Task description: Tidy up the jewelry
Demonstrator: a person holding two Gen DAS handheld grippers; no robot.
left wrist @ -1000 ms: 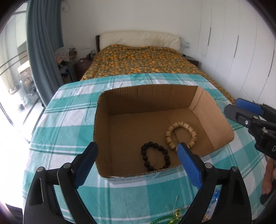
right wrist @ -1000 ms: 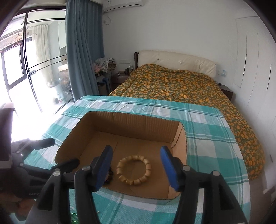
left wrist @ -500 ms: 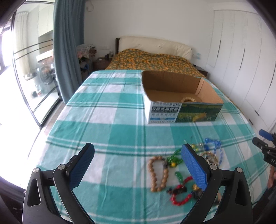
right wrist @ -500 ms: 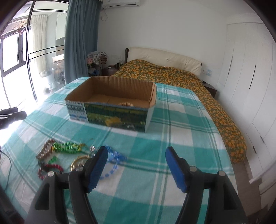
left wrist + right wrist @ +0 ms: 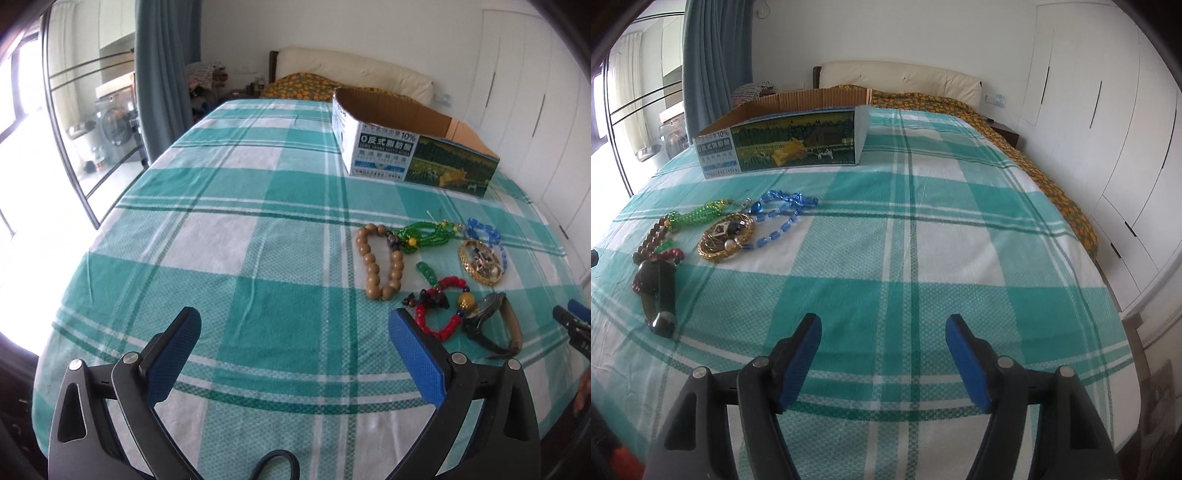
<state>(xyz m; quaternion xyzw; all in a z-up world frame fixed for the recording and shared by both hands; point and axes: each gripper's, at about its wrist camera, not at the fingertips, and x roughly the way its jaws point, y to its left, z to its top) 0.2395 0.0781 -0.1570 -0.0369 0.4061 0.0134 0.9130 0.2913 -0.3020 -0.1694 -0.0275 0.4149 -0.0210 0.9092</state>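
Note:
A pile of jewelry lies on the green checked tablecloth (image 5: 240, 258): a wooden bead bracelet (image 5: 364, 258), green beads (image 5: 424, 232), a blue bead string (image 5: 484, 230), a gold round piece (image 5: 480, 260), a red bead bracelet (image 5: 421, 317) and a dark wristwatch (image 5: 491, 321). The open cardboard box (image 5: 417, 155) stands farther back. My left gripper (image 5: 295, 321) is open and empty, left of the pile. My right gripper (image 5: 883, 321) is open and empty too, right of the watch (image 5: 657, 291) and gold piece (image 5: 726, 236). From here the box (image 5: 783, 147) is at the far left.
Behind the table is a bed with an orange patterned cover (image 5: 923, 101). White wardrobe doors (image 5: 1108, 129) line the right wall. A blue curtain (image 5: 162, 74) and glass doors are on the left. The cloth's near edge drops off close to both grippers.
Both grippers have drawn back from above the box and come down toward the near part of the table. The box now lies far off and the jewelry pile has come into view.

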